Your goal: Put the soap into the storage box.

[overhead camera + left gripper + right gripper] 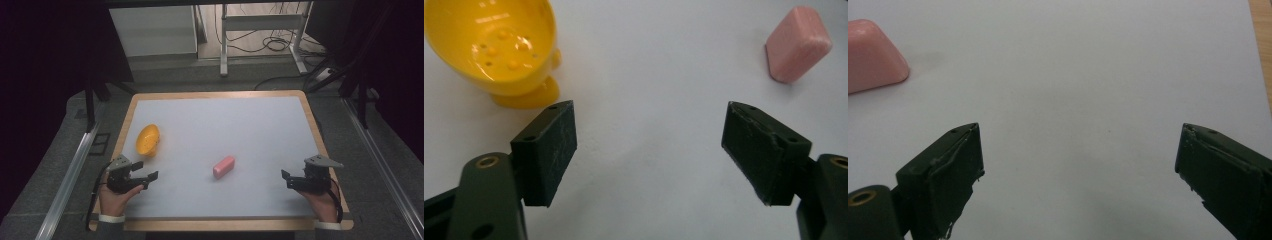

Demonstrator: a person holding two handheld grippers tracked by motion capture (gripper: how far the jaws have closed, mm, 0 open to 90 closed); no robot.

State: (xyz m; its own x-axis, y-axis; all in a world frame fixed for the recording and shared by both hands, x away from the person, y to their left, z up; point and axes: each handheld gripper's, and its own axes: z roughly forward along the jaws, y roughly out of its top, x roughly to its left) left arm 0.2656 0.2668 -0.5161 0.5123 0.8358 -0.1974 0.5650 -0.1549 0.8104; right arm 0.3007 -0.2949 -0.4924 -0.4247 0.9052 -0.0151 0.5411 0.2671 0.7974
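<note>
A pink soap-like block (223, 166) lies near the middle of the white table top (225, 130). A yellow oval dish (148, 139) sits at the left side. My left gripper (147, 176) rests near the front left corner, held by a hand, jaws open and empty. In the left gripper view the gripper (649, 132) faces bare table, with the yellow dish (494, 45) at upper left and the pink block (798, 44) at upper right. My right gripper (286, 179) stands at the front right, open and empty. In the right gripper view the gripper (1079, 150) has the pink block (870, 52) at upper left.
The table has a wooden rim (127, 115). Grey floor and metal rails (70, 170) run along both sides. A white desk frame (260, 30) with cables stands beyond the far edge.
</note>
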